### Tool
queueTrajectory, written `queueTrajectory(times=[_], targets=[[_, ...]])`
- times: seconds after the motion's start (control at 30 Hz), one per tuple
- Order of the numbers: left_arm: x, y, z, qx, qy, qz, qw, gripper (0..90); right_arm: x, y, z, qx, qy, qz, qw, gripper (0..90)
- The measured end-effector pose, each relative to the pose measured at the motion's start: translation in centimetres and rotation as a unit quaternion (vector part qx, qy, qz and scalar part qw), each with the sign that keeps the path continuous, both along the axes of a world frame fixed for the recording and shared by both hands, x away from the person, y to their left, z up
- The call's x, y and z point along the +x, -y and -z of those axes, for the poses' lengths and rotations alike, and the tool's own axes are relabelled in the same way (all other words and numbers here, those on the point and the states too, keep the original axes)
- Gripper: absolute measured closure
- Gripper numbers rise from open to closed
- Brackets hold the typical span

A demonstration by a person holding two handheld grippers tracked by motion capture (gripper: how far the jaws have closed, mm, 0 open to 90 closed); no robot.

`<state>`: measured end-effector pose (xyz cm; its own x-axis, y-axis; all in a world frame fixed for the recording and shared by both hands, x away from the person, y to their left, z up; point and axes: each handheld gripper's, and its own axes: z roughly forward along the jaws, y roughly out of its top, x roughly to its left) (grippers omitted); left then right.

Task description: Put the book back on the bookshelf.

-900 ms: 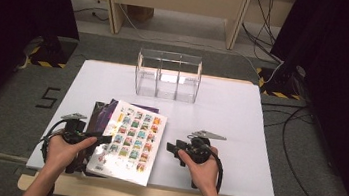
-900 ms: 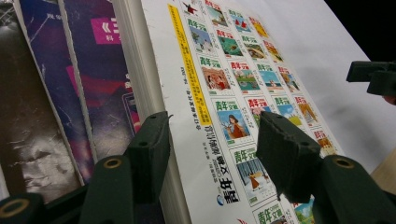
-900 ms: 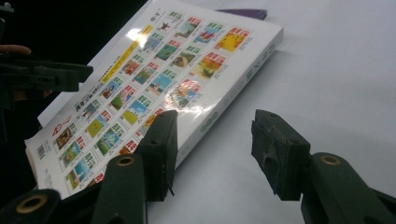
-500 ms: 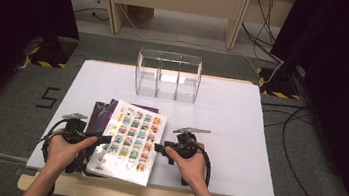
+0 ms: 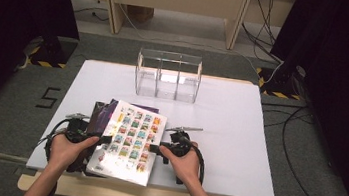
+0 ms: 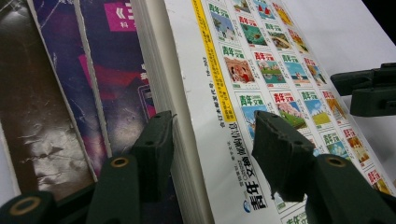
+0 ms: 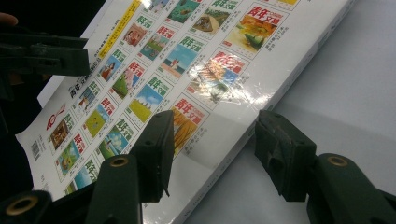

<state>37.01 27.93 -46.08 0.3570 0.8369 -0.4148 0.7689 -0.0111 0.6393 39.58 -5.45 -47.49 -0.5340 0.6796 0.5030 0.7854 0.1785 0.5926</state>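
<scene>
A thick white book [image 5: 132, 140] with rows of small coloured cover pictures lies on top of a stack near the table's front edge. My left gripper [image 5: 99, 139] is at its left edge. In the left gripper view [image 6: 212, 144] the jaws stand apart around the book [image 6: 261, 70], one beside the page block, one over the cover. My right gripper [image 5: 153, 148] is at the book's right edge, open. In the right gripper view [image 7: 212, 149] one jaw hangs over the cover [image 7: 154, 70] and the other over the bare table [image 7: 336, 93].
Under the book lie a purple magazine [image 6: 116, 70] and a dark brown one [image 6: 32, 107]. A clear plastic box [image 5: 168, 74] with three compartments stands at the back of the white table [image 5: 218, 133]. Cables run over the floor at the right.
My right gripper has slid left across the table up to the book's right edge. The left gripper and the book have stayed put.
</scene>
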Motion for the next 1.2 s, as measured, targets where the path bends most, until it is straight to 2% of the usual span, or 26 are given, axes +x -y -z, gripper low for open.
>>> queueTrajectory(times=[0.13, 0.23, 0.33, 0.4, 0.43, 0.47, 0.53, 0.6, 0.63, 0.67, 0.7, 0.73, 0.77, 0.8, 0.83, 0.87, 0.9, 0.97, 1.0, 1.1, 1.17, 1.2], targets=[[-0.2, 0.1, -0.1, -0.008, -0.002, -0.012, 0.9999, 53.1, 0.0, -0.1, 0.0, -0.008, -0.002, 0.003, 1.0, 46.9], [-0.6, 0.0, -0.2, -0.033, -0.011, -0.013, 0.9993, 56.5, 0.1, -0.1, 0.2, -0.019, 0.006, 0.006, 0.9998, 46.9], [-0.8, -0.1, 0.1, -0.058, -0.022, -0.014, 0.998, 57.1, 0.4, 0.1, 0.4, -0.02, -0.001, 0.012, 0.9997, 46.7], [-0.9, -0.1, 0.5, -0.061, -0.036, -0.017, 0.9973, 57.7, 0.4, 0.2, 0.5, -0.017, -0.004, 0.013, 0.9998, 47.0], [-0.9, -0.2, 0.6, -0.065, -0.037, -0.021, 0.997, 57.5, 0.4, 0.2, 0.5, -0.018, -0.002, 0.012, 0.9998, 47.1], [-1.0, 0.1, 0.4, -0.052, -0.034, -0.017, 0.9979, 57.3, 0.4, 0.2, 0.4, -0.018, -0.002, 0.012, 0.9998, 47.4], [-1.1, 0.2, 0.2, -0.046, -0.036, -0.018, 0.9981, 56.1, 0.4, 0.2, 0.4, -0.017, -0.003, 0.011, 0.9998, 47.4], [-1.0, 0.1, 0.1, -0.072, -0.047, -0.03, 0.9959, 56.3, 0.4, 0.2, 0.5, -0.019, -0.002, 0.013, 0.9997, 47.2], [-1.0, 0.1, 0.1, -0.072, -0.047, -0.03, 0.9959, 56.6, 0.4, 0.2, 0.5, -0.02, -0.002, 0.014, 0.9997, 47.2], [-1.1, -0.1, 0.1, -0.097, -0.046, -0.035, 0.9937, 57.1, 0.4, 0.2, 0.5, -0.021, 0.0, 0.015, 0.9997, 47.3], [-1.1, -0.1, 0.1, -0.097, -0.046, -0.035, 0.9937, 57.7, 0.3, 0.1, 0.5, -0.019, -0.001, 0.016, 0.9997, 47.3], [-1.3, 0.4, 0.1, -0.143, -0.058, -0.022, 0.9878, 59.1, 0.3, 0.1, 0.5, -0.019, -0.001, 0.017, 0.9997, 47.3], [-1.3, 0.4, 0.1, -0.143, -0.058, -0.022, 0.9878, 60.6, 0.3, 0.1, 0.5, -0.019, -0.001, 0.017, 0.9997, 47.3], [-1.4, 1.1, 0.4, -0.163, -0.074, -0.003, 0.9839, 60.6, 0.3, 0.1, 0.5, -0.019, -0.001, 0.017, 0.9997, 47.3], [-1.5, 1.9, 0.8, -0.169, -0.085, 0.014, 0.9819, 60.7, 0.3, 0.1, 0.5, -0.019, -0.002, 0.018, 0.9997, 47.3], [-1.5, 3.1, 1.3, -0.135, -0.08, 0.018, 0.9875, 58.0, 0.3, 0.1, 0.5, -0.019, 0.0, 0.018, 0.9997, 47.4], [-1.5, 3.1, 1.3, -0.135, -0.08, 0.018, 0.9875, 60.2, 0.2, 0.1, 0.5, -0.017, -0.003, 0.02, 0.9997, 47.5], [-1.2, 3.0, 1.3, -0.146, -0.084, 0.018, 0.9855, 63.3, 0.2, 0.2, 0.6, -0.014, -0.003, 0.019, 0.9997, 47.5], [-1.2, 2.9, 1.3, -0.148, -0.084, 0.02, 0.9853, 63.3, 0.2, 0.2, 0.6, -0.014, -0.003, 0.019, 0.9997, 47.5], [-1.1, 2.6, 1.3, -0.15, -0.085, 0.027, 0.9846, 74.9, 0.6, 0.4, 0.6, -0.009, -0.009, 0.014, 0.9998, 47.3], [-1.1, 2.5, 1.3, -0.149, -0.084, 0.026, 0.985, 77.5, 1.1, 0.6, 0.7, 0.002, -0.014, 0.025, 0.9996, 46.6], [-1.2, 2.3, 1.4, -0.149, -0.08, 0.027, 0.9852, 78.2, 1.5, 0.7, 0.8, 0.009, -0.024, 0.03, 0.9992, 44.4]])
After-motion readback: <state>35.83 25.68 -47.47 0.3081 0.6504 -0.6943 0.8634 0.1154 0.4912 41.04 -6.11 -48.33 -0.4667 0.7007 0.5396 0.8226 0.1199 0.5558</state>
